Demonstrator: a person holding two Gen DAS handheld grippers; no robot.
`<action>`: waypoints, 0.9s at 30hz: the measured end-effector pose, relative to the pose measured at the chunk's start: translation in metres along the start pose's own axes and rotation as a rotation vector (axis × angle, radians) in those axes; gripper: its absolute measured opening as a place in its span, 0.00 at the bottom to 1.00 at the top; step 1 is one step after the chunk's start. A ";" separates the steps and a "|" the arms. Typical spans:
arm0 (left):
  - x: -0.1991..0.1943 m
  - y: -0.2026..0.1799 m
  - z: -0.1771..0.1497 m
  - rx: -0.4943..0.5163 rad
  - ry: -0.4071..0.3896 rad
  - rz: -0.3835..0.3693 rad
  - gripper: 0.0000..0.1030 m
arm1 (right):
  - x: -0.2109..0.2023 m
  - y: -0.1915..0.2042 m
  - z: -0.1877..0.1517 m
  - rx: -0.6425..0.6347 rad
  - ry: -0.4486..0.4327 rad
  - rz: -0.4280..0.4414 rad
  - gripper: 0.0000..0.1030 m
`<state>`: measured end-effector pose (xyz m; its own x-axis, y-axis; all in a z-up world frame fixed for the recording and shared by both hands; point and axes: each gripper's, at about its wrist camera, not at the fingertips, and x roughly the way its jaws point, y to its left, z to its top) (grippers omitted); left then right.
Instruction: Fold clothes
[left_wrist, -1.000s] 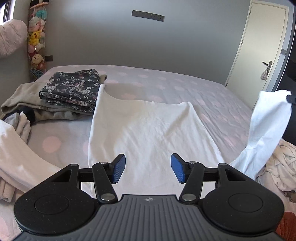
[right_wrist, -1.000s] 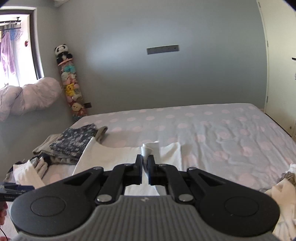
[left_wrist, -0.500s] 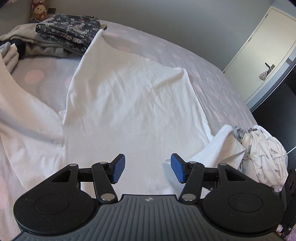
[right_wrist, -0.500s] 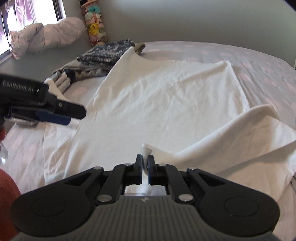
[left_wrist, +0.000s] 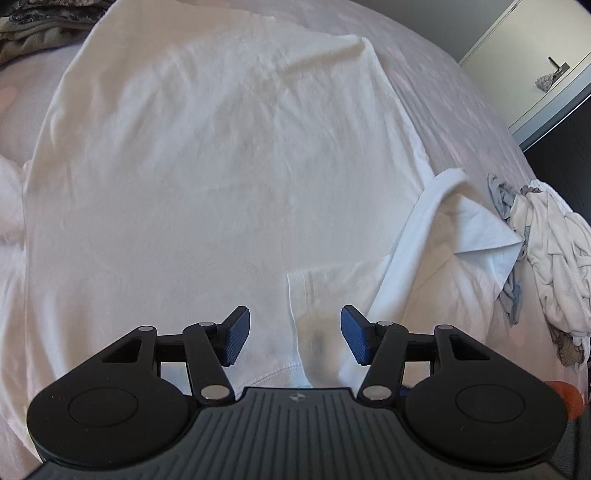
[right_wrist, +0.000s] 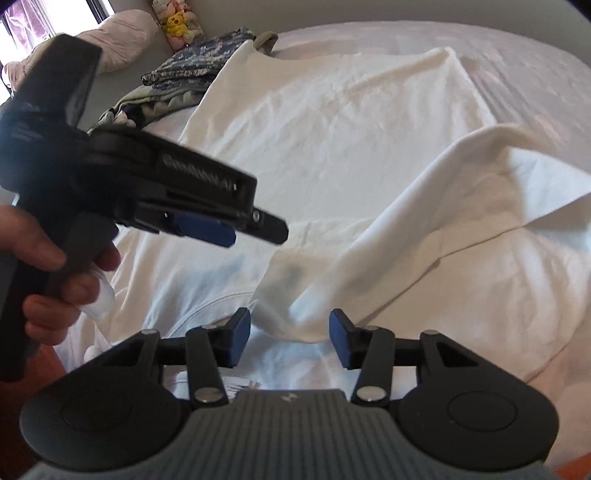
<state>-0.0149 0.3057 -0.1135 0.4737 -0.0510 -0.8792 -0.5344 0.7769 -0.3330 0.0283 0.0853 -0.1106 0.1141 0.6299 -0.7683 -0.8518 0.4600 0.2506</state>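
A white T-shirt (left_wrist: 221, 177) lies spread flat on the bed, filling most of both views. Its right sleeve (left_wrist: 458, 229) is folded inward across the body, and its folded edge (right_wrist: 406, 236) ends just ahead of my right gripper. My left gripper (left_wrist: 294, 341) hovers open above the shirt's near part, nothing between its blue pads. My right gripper (right_wrist: 290, 341) is open too, the sleeve's end lying loose between and ahead of its pads. In the right wrist view the left gripper (right_wrist: 221, 225) shows from the side, held by a hand (right_wrist: 55, 280).
A folded dark floral garment (right_wrist: 199, 70) rests on a beige one at the bed's far left. A crumpled pile of white and grey clothes (left_wrist: 546, 251) sits at the right edge. Plush toys (right_wrist: 177, 22) and a pink pillow (right_wrist: 122, 40) lie beyond. A door (left_wrist: 546, 48) stands at right.
My right gripper brought the sleeve down across the shirt, then opened and let it go. Both grippers dropped closer to the shirt; the left one moved in toward the right.
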 end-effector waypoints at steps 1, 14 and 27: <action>0.006 0.000 0.000 -0.007 0.011 0.003 0.51 | -0.007 -0.005 0.000 -0.007 -0.019 -0.024 0.50; 0.031 -0.037 -0.013 0.043 0.009 0.100 0.02 | -0.017 -0.065 -0.002 0.209 -0.046 -0.041 0.56; -0.090 -0.063 0.052 0.052 -0.236 -0.097 0.01 | -0.034 -0.137 0.037 0.038 0.069 -0.182 0.56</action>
<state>0.0129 0.2942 0.0043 0.6746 0.0166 -0.7380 -0.4447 0.8071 -0.3884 0.1599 0.0246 -0.0969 0.2279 0.4900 -0.8414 -0.8002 0.5866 0.1249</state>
